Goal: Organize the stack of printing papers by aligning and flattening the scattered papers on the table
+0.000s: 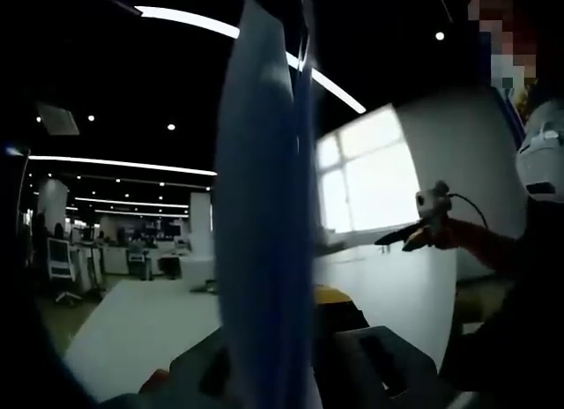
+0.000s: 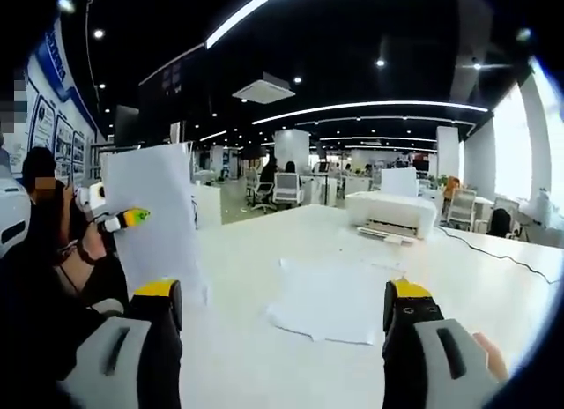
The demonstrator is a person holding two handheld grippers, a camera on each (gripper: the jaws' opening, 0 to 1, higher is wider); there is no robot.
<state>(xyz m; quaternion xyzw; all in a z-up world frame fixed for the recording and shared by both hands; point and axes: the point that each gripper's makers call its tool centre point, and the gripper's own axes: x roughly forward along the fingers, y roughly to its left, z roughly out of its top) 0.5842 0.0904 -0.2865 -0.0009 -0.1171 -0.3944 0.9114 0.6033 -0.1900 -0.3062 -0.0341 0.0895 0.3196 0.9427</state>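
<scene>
White printing paper sheets [image 1: 264, 233] stood upright on edge in the left gripper view, pinched between the left claw [image 1: 291, 356]'s jaws, long axis vertical; the right claw [image 1: 407, 237] showed beyond. In the right gripper view, the right claw [image 2: 282, 325] gaped, holding nothing. Loose white sheets [image 2: 330, 308] lay flat on the white worktop [image 2: 264, 250] directly ahead, nearer this claw; the held sheet [image 2: 154, 219] stood left.

Counting 2 grippers: left gripper [image 1: 282, 356] w/ jaws pinching a sheet, right gripper [image 2: 282, 308] w/ jaws spread apart. Papers: 1 sheet [image 2: 159, 219] standing upright in the left gripper, plus 1 loose pile of papers [image 2: 326, 308] lying on the table [image 2: 264, 250]; sheet count in pile not readable. 1 white printer [image 2: 392, 213] sitting at the table's far end. 1 table showing.
</scene>
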